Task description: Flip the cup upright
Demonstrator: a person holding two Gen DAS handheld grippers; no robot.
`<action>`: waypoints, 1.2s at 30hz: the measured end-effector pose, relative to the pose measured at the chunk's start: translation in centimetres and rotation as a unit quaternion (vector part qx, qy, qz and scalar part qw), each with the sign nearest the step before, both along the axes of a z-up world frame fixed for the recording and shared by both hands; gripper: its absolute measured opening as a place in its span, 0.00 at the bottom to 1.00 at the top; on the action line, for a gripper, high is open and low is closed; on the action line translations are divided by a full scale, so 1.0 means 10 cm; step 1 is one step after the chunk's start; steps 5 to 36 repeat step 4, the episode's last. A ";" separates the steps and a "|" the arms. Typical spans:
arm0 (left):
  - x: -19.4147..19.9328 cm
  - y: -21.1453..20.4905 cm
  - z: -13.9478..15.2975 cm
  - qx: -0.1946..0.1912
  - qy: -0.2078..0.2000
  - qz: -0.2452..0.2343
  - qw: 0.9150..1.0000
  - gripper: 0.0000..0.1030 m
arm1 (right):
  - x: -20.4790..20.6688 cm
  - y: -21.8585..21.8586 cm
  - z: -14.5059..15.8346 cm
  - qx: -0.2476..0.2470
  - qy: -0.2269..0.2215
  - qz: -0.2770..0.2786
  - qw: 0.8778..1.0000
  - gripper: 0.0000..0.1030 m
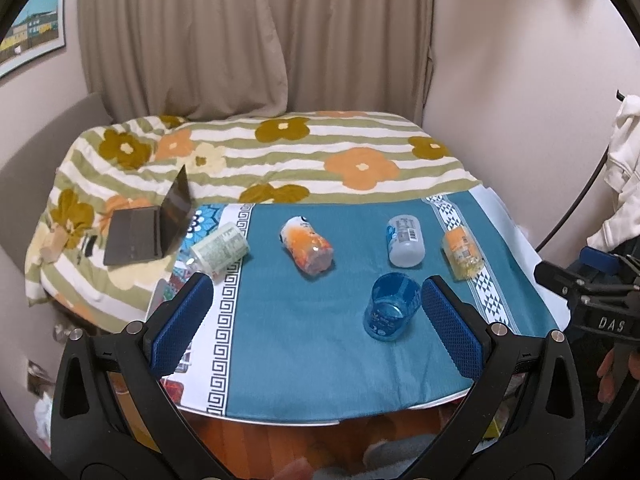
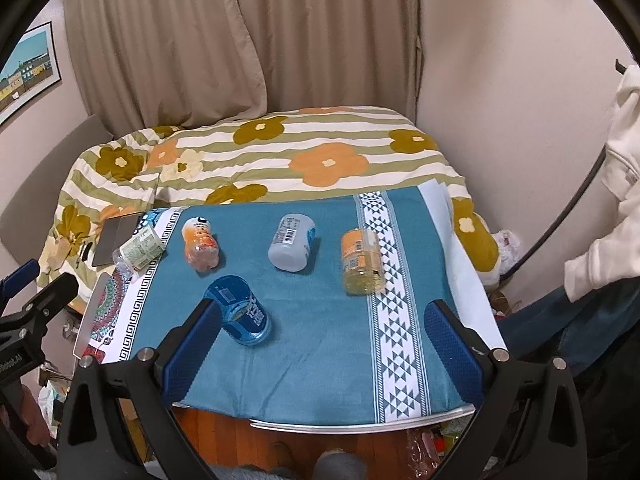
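Note:
Several plastic cups lie on their sides on a teal tablecloth (image 1: 312, 332). A blue cup (image 1: 391, 306) (image 2: 242, 312) lies nearest, just left of my left gripper's right finger. Farther back lie an orange cup (image 1: 307, 249) (image 2: 201, 246), a white cup (image 1: 405, 241) (image 2: 291, 242), a yellow-orange cup (image 1: 463, 253) (image 2: 361, 262) and a green-labelled cup (image 1: 218, 252) (image 2: 138, 250). My left gripper (image 1: 316, 312) is open and empty above the near table edge. My right gripper (image 2: 324, 334) is open and empty, the blue cup beside its left finger.
A laptop (image 1: 150, 228) stands open on the flowered bedspread (image 1: 360, 160) behind the table. Curtains (image 1: 256, 36) hang at the back. The other gripper shows at the right edge of the left wrist view (image 1: 600, 304). White clothing (image 2: 616, 200) hangs at the right.

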State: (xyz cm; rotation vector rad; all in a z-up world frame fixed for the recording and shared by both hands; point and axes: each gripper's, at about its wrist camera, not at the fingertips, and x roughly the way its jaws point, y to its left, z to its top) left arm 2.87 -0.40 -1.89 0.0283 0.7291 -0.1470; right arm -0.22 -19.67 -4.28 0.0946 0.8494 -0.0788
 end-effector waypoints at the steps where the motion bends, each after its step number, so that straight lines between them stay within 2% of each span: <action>1: 0.03 0.00 -0.02 0.000 0.003 0.004 1.000 1.00 | 0.02 0.01 -0.02 -0.002 0.001 0.005 1.000 0.98; 4: 0.11 -0.01 -0.10 0.003 0.017 0.022 1.000 1.00 | 0.08 0.02 -0.13 -0.007 0.007 0.032 0.999 0.98; 36: 0.11 -0.01 -0.10 0.003 0.017 0.022 1.000 1.00 | 0.08 0.02 -0.13 -0.007 0.007 0.032 0.999 0.98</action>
